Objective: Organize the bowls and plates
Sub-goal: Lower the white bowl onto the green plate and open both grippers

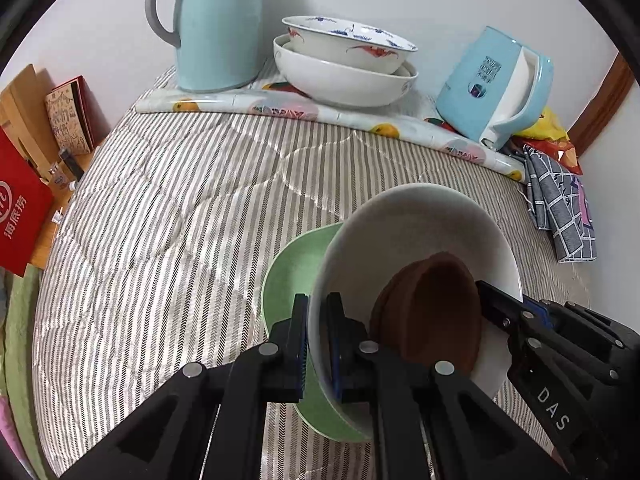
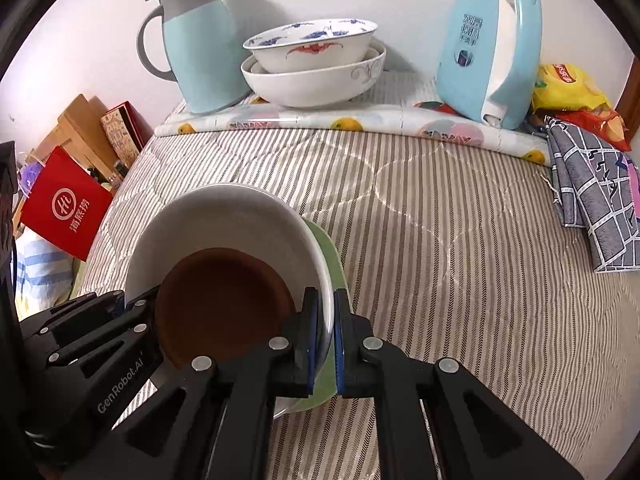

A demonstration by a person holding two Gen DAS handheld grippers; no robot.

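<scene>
Black jaws of the left gripper sit closest, pinched on the near-left rim of the white bowl; on the opposite rim the right gripper clamps the white wall together with the green plate beneath it. Both sets of jaws are pressed nearly together, with only crockery between them.

By size: the striped quilted bed cover fills the view; at its far edge a fruit-print mat carries two nested patterned bowls between a pale blue jug and a blue kettle. Then comes the held stack, and smallest, the brown dish nested inside the white bowl.

Stack held just above the bed, near side. It tilts, mouth opening toward the far wall; being round it has no long axis, only the stacking axis leaning forward.

To do this well, I judge both hands should keep level and move together, so the loose brown dish does not slide.
</scene>
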